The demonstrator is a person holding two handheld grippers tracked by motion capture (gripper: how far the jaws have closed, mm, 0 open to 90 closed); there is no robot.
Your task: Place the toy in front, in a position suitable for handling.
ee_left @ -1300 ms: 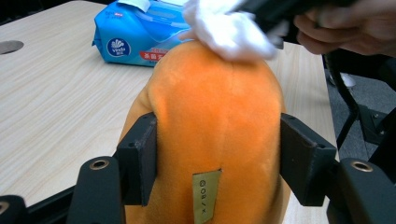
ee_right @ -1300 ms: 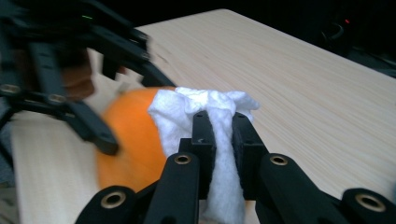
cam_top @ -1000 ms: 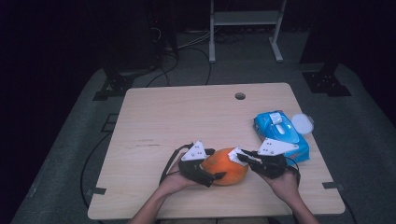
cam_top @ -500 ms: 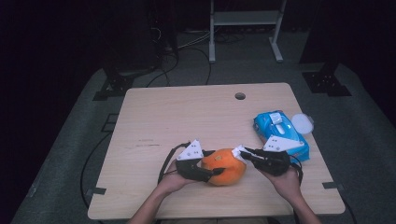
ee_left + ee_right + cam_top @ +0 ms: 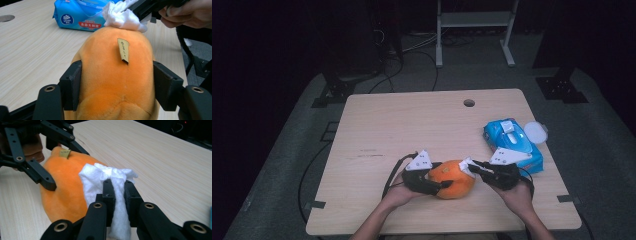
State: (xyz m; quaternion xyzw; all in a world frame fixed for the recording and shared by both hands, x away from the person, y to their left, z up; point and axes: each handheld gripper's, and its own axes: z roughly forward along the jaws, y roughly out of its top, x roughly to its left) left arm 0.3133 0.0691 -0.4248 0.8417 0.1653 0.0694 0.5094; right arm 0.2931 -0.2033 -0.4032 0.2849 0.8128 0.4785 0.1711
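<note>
A dark room surrounds a pale wooden desk (image 5: 412, 130). Near its front edge lies an orange plush (image 5: 453, 178), a small tag (image 5: 123, 50) on its top. The left tool (image 5: 432, 181) has just been closing and now clamps the plush by its sides. The right tool (image 5: 475, 169), pressed together, pinches a white wipe (image 5: 105, 182) against the plush. A blue wipe pack (image 5: 512, 145) sits just beyond. The step looks like wiping; the next move calls for rubbing while the left holds firm.
</note>
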